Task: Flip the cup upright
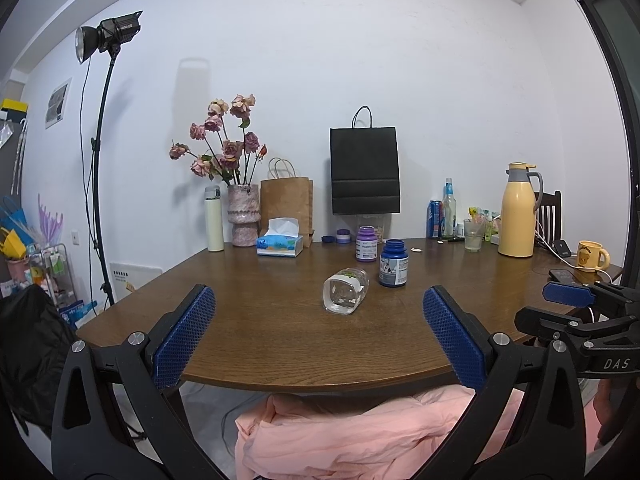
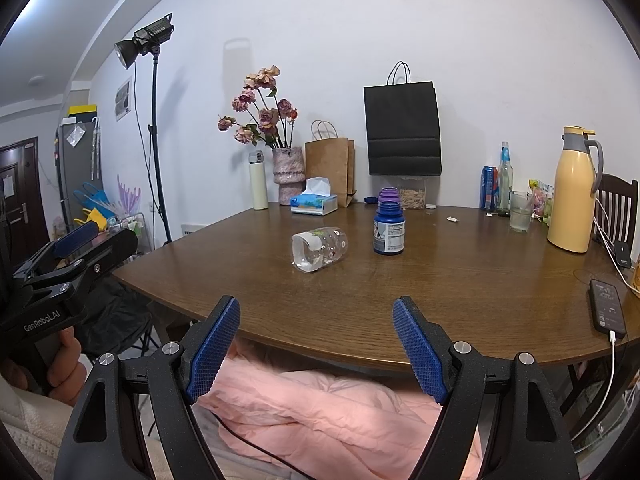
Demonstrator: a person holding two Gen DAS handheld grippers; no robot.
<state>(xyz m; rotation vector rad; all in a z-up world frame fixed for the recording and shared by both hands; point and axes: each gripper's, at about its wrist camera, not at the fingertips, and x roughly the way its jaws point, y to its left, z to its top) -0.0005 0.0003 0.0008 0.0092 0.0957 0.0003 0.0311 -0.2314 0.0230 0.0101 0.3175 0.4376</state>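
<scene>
A clear plastic cup with small printed flowers lies on its side in the middle of the brown wooden table; it also shows in the right wrist view. My left gripper is open and empty, held at the table's near edge, well short of the cup. My right gripper is open and empty, also at the near edge, with the cup ahead and slightly left. The right gripper shows at the right edge of the left wrist view; the left gripper shows at the left of the right wrist view.
A blue pill bottle stands just right of the cup, a purple one behind it. Tissue box, vase of flowers, paper bags, yellow thermos, yellow mug and a charging phone sit around the table. Pink bedding lies below the near edge.
</scene>
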